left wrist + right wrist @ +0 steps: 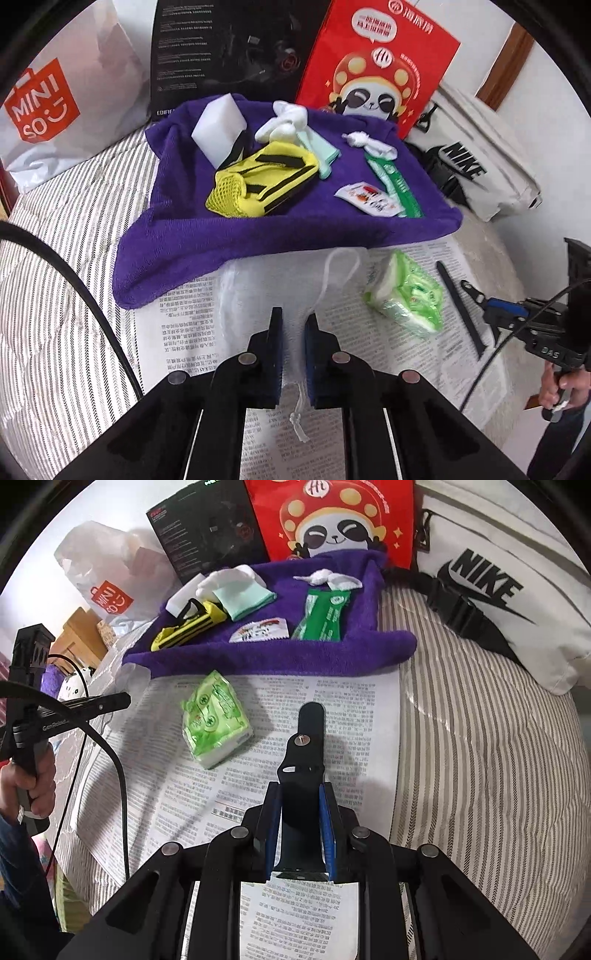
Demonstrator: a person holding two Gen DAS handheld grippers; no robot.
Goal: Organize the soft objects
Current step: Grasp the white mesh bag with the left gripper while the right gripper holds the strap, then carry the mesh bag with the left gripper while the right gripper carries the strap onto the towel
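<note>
Nearest to the left wrist camera, the left gripper (293, 325) has its two black fingers (275, 332) with blue pads drawn together on a thin white drawstring cord (300, 413). The cord hangs down between them, and its knotted end lies on the printed newspaper sheet (184, 332). The cord runs up in a loop to a translucent white mesh bag (240, 280). This bag is hard to make out against the paper, and its far edge goes under the purple terry towel (177, 236).

In the right wrist view, the right gripper (301, 797) is clamped on a flat black plastic tool with a small screw (308, 731). The far end of the tool sticks out over the newspaper; its near end is hidden between the pads.

A green-and-white plastic pack of tissues (214, 723) lies on the newspaper, between both grippers. On the towel, further back, there are a white foam block (218, 129), a yellow mesh pouch with black stripes (258, 181), a mint-green folded cloth (245, 598), white crumpled socks (284, 122), a green sachet (325, 616) and a small printed white packet (369, 199). All of this rests on a bed with a striped cover (480, 757).

A hand (29, 782) holds the left gripper's handle at the picture's edge; the arm is cut off.
</note>
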